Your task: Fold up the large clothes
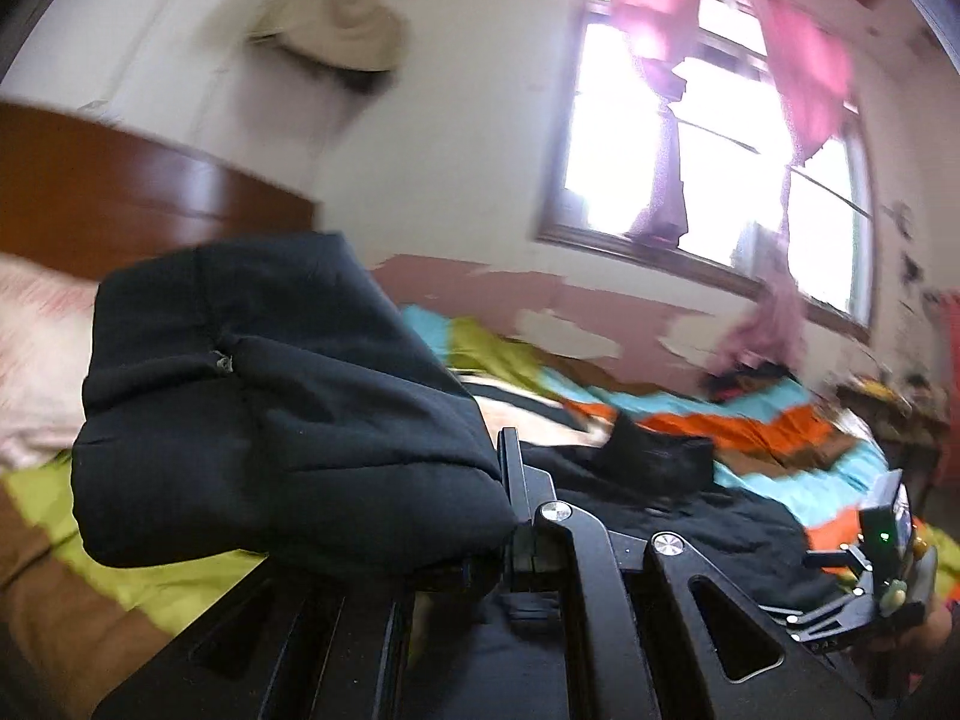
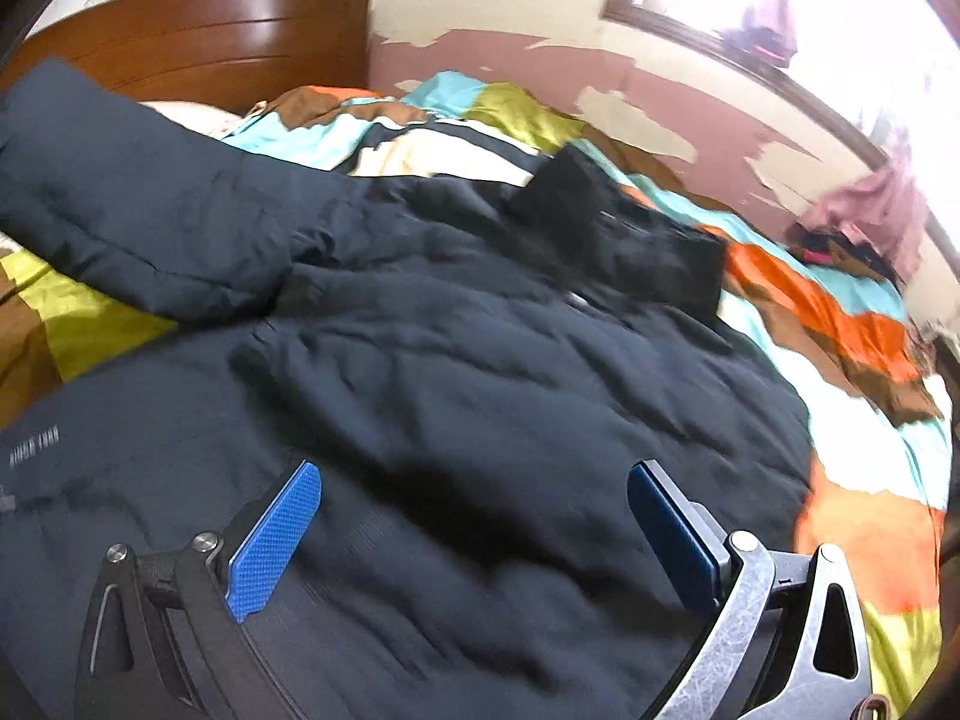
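Observation:
A large dark navy padded jacket (image 2: pixel 480 360) lies spread on a bed with a striped cover. My left gripper (image 1: pixel 510 516) is shut on the end of one jacket sleeve (image 1: pixel 270 396) and holds it raised above the bed. The same sleeve shows at the upper left in the right wrist view (image 2: pixel 120 180). My right gripper (image 2: pixel 474 534) is open, with blue pads (image 2: pixel 273 540) apart, empty, just above the jacket's body. It also shows at the far right of the left wrist view (image 1: pixel 882 546).
The bed cover (image 2: pixel 840 312) has orange, cyan, green and brown stripes. A wooden headboard (image 2: pixel 210 30) stands at the far end with a pale pillow (image 1: pixel 36 360). A peeling wall and a window (image 1: pixel 690 138) with pink curtains run along the far side. Clothes are piled near the window (image 2: pixel 864 222).

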The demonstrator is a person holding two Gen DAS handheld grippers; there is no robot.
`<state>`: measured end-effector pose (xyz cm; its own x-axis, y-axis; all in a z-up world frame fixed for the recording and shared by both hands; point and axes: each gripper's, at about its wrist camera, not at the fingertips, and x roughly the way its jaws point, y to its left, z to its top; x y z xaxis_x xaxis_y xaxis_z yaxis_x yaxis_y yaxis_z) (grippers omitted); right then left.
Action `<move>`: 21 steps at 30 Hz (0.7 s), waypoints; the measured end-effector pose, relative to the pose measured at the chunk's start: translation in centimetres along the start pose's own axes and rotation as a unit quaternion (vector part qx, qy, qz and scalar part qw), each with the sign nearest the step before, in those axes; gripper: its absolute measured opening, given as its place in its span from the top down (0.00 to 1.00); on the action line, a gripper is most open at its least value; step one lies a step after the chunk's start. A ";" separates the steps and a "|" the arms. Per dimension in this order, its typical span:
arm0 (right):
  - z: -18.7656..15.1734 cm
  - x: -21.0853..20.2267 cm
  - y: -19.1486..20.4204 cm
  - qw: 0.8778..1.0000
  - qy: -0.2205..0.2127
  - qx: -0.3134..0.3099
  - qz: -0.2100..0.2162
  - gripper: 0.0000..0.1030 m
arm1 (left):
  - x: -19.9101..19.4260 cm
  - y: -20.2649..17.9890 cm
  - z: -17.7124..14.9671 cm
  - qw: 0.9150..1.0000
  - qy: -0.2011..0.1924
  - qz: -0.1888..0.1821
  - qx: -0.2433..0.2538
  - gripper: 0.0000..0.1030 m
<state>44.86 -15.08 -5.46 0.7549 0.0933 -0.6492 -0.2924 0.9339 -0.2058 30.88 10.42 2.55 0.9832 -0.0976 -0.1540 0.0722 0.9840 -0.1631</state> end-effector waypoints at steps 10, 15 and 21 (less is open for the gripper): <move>-9.4 -2.5 -11.7 0.987 -0.002 0.156 -0.026 0.00 | 8.0 -17.3 -1.4 0.978 0.105 -0.124 0.134 0.96; -13.0 -5.1 -15.4 0.975 -0.040 0.219 -0.018 0.00 | 12.9 -24.1 -5.4 0.957 0.197 -0.166 0.132 0.96; -15.0 -6.7 -20.1 0.953 -0.060 0.295 0.004 0.00 | 16.7 -25.3 -9.3 0.927 0.312 -0.190 0.088 0.96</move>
<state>36.89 -39.64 -7.97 0.8265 0.1064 -0.5528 0.0568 0.9612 0.2699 43.88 -17.48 -4.94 0.5967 -0.4550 -0.6610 0.4725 0.8650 -0.1688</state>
